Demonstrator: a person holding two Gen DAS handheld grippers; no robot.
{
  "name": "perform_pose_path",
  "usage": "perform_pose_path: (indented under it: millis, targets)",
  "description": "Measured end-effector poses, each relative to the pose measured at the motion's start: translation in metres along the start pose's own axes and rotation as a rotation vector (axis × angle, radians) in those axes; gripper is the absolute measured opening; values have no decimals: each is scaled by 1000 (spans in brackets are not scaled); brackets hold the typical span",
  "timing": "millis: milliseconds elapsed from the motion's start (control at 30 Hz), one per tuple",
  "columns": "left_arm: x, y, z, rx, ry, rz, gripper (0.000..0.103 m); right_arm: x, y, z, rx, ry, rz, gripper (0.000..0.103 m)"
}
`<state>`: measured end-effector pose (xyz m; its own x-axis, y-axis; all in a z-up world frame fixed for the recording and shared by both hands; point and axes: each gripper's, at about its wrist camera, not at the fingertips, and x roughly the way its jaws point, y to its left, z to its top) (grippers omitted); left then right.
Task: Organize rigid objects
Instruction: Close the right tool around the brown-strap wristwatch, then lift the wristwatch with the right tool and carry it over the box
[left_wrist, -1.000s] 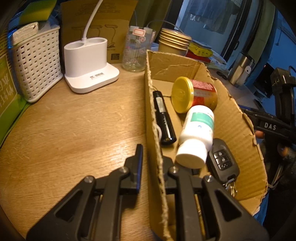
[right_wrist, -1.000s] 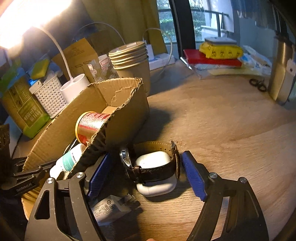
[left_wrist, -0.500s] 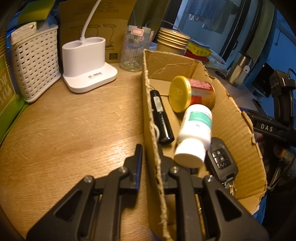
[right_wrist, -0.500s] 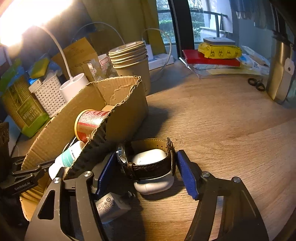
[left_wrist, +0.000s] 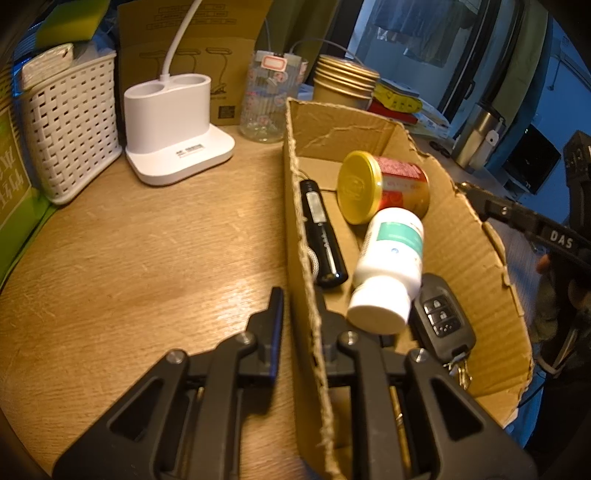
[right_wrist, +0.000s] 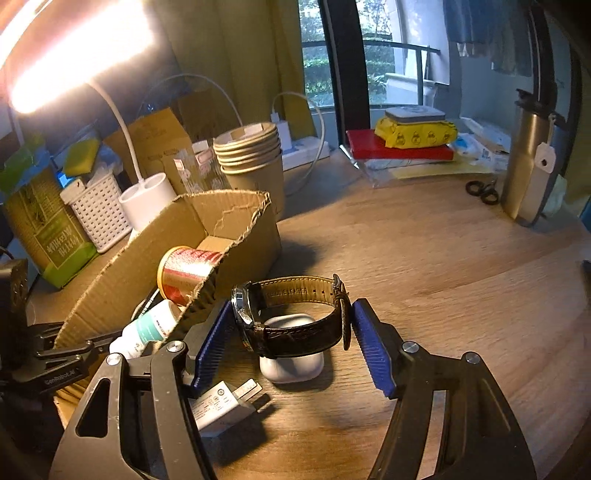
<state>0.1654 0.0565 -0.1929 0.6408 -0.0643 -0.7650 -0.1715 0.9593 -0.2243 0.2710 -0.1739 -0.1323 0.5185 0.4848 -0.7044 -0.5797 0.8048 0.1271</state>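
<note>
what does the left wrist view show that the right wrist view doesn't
Only the left wrist view shows the box's inside in full: the black flashlight and the car key fob, plus the left gripper with its jaws clamped on the cardboard box wall.

Only the right wrist view shows the brown leather watch between the right gripper's jaws, lifted above the white earbud case, the white charger plug and the scissors.

Both show the box, the red can, the white pill bottle, the white basket and the stacked paper cups.

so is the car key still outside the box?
No, the car key lies inside the cardboard box, beside the white pill bottle.
</note>
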Motion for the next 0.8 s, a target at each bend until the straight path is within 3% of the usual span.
perform_pose_path:
  millis: [800]
  targets:
    - [0,0,1,1,0,4,15,-37,49,19,-63,-99,63,69]
